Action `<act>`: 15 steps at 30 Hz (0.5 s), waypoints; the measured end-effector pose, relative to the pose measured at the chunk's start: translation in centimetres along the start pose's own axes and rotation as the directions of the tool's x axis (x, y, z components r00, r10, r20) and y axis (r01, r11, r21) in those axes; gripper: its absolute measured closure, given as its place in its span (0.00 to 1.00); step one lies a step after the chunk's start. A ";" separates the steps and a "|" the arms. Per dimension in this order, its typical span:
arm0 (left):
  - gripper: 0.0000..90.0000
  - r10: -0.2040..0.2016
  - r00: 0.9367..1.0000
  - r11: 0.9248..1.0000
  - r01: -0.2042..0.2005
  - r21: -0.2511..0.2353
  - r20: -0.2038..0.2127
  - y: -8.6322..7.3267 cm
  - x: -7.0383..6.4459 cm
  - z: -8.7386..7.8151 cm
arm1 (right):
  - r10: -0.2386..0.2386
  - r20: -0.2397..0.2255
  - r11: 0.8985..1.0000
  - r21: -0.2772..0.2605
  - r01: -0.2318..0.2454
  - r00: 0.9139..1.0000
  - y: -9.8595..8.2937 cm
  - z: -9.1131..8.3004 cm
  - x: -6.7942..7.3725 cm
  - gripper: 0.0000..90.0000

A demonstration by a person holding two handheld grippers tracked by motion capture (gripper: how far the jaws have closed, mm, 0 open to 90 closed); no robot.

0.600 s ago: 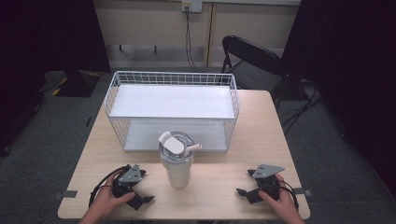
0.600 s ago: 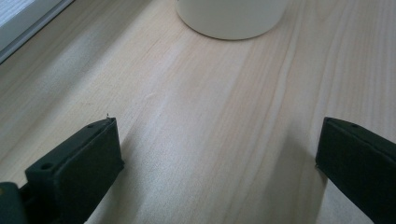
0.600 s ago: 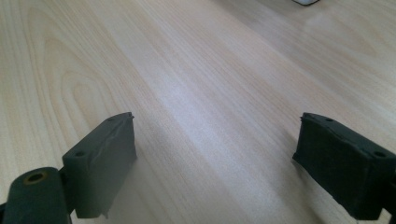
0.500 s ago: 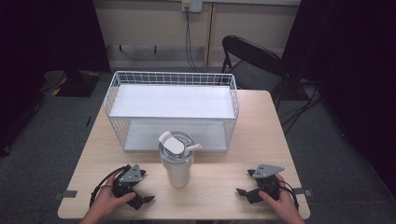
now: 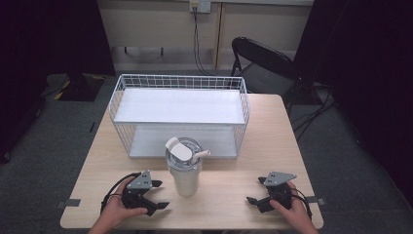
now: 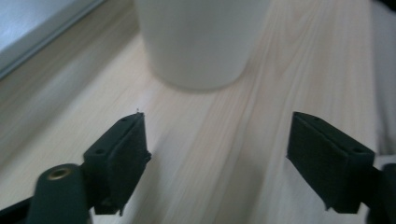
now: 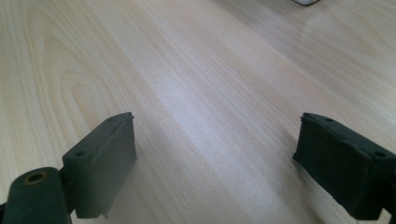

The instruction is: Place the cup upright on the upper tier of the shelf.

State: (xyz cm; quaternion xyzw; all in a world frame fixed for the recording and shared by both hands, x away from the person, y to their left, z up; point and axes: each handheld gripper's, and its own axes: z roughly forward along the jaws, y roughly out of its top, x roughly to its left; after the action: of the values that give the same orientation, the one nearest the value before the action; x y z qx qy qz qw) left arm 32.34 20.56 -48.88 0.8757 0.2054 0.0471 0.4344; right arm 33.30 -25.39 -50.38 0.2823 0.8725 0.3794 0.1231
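Jaws spread wide on both sides, with nothing between them. Left gripper [image 5: 155, 194] low on the wooden table [image 5: 272, 126], just left of the white tumbler [image 5: 184, 168], pointing at its base with bare wood between. Tumbler upright near the front middle, lid flap raised, just in front of the white wire basket [image 5: 179, 114]. Right gripper [image 5: 257, 191] well apart from the tumbler at the table's front right, over plain wood.

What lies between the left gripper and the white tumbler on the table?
Only bare wooden table lies between the open left gripper and the white tumbler, as the left gripper view shows.
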 end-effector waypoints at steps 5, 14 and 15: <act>0.18 -0.007 1.000 0.998 0.006 -0.055 -0.008 1.2 -0.1 0.2 | 0.000 0.000 1.000 0.001 0.000 1.000 0.0 0.0 0.0 0.13; 0.18 -0.047 0.999 0.992 0.047 -0.119 0.006 2.0 0.2 0.3 | 0.000 0.000 1.000 0.001 0.000 1.000 0.0 0.0 0.0 0.13; 0.18 -0.047 0.999 0.992 0.047 -0.119 0.006 2.0 0.2 0.3 | 0.000 0.000 1.000 0.001 0.000 1.000 0.0 0.0 0.0 0.13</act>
State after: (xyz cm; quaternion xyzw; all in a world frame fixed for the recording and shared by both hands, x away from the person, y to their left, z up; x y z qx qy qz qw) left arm 33.22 19.32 -47.52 0.8432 0.2222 0.0479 0.4871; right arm 33.30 -25.40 -50.37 0.2823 0.8728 0.3788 0.1229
